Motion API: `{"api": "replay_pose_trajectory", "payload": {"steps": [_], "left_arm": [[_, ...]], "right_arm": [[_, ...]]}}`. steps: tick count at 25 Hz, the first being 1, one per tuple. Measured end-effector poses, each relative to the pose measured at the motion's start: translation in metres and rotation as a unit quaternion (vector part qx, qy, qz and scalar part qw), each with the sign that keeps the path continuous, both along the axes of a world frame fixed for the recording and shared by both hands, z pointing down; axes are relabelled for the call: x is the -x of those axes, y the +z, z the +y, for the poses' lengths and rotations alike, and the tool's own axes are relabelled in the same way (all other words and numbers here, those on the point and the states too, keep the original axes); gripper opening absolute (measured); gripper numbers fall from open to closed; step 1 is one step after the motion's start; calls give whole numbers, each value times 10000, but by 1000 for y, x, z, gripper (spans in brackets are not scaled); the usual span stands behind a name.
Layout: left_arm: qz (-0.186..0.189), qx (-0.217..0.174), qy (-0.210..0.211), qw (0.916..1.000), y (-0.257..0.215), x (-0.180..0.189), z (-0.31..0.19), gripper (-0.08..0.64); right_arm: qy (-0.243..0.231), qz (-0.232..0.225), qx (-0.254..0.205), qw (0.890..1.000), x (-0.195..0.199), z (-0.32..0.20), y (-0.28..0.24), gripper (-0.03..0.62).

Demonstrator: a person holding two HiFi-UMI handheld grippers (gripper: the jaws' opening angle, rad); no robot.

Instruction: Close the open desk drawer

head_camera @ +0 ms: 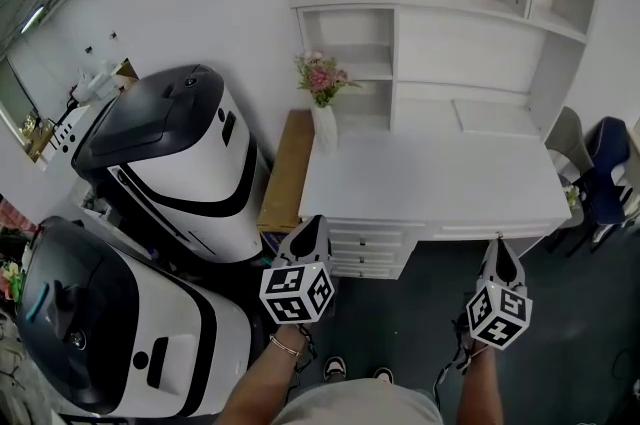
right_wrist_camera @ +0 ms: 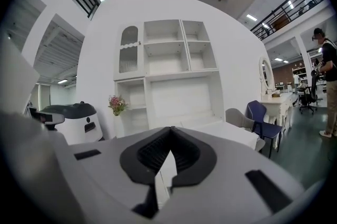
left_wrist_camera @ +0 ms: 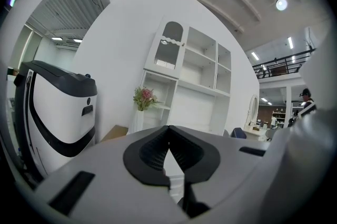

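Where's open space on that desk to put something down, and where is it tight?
Nearly the whole desk top is bare, from the flower vase at its back left corner to the right edge. It is tight on the left, where large machines stand close beside it.

No lettering can be read in any view.
The only printed marks are black-and-white square code patterns on the cubes of the left gripper [head_camera: 316, 221] and the right gripper [head_camera: 497, 243], with no letters or numbers. Small dark panels on the white machines [head_camera: 190, 163] are too small to read.
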State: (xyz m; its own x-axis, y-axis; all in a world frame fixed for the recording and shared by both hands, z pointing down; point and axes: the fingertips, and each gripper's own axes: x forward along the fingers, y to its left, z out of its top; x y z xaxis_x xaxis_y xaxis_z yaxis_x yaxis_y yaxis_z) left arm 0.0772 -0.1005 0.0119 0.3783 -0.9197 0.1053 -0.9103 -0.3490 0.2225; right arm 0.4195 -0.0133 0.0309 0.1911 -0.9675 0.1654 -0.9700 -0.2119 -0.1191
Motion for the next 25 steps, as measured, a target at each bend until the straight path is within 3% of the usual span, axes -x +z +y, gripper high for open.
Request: {"api": "replay_pose_trajectory", "payload": {"steps": [25], "left_arm": [[55, 205, 11, 9998, 15, 0, 13, 14]], "right_arm": [[-302, 121, 124, 9994, 11, 6, -5, 5]]}}
